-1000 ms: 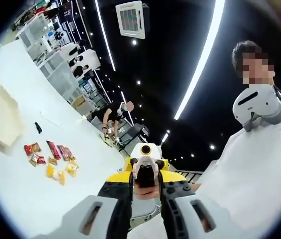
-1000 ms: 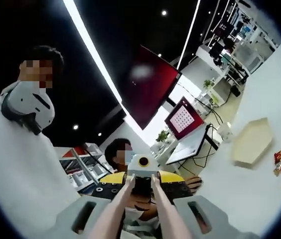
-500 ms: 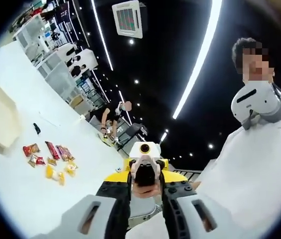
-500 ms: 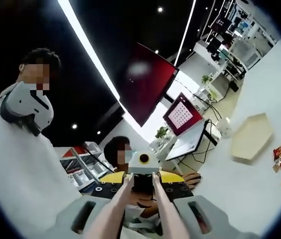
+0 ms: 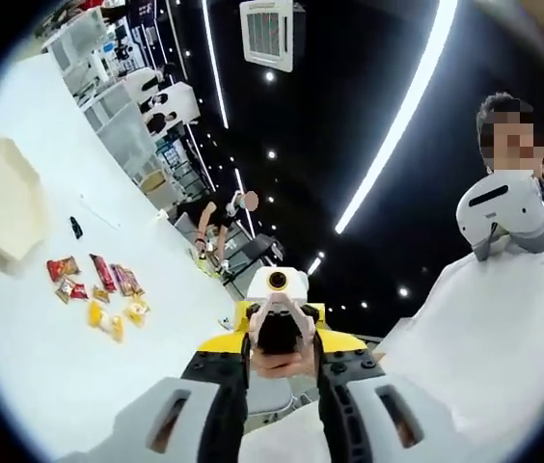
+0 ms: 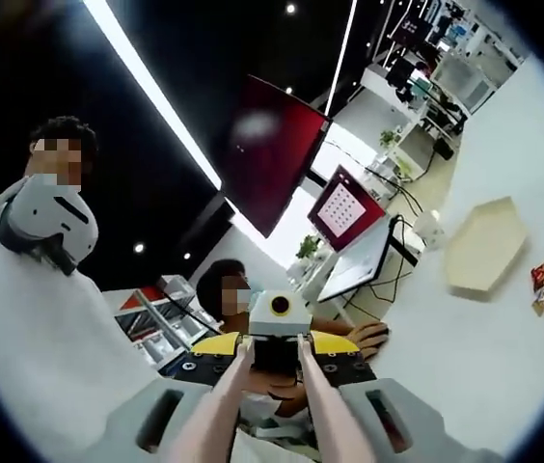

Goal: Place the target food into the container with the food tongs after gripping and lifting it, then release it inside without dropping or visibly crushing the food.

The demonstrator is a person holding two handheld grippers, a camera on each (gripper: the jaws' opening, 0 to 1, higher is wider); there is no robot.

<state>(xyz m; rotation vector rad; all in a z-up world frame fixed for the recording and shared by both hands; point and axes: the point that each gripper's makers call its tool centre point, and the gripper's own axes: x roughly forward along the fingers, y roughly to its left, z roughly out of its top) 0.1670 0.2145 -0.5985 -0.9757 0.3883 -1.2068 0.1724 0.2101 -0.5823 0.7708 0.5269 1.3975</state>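
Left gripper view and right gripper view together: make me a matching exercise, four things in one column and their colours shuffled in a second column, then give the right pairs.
Things:
1. hexagonal tray
2. table
3. wall screen
4. snack packets

Colours:
A. white
B. dark red
C. cream
D. mixed red and yellow

Pairs: 1-C, 2-A, 3-B, 4-D
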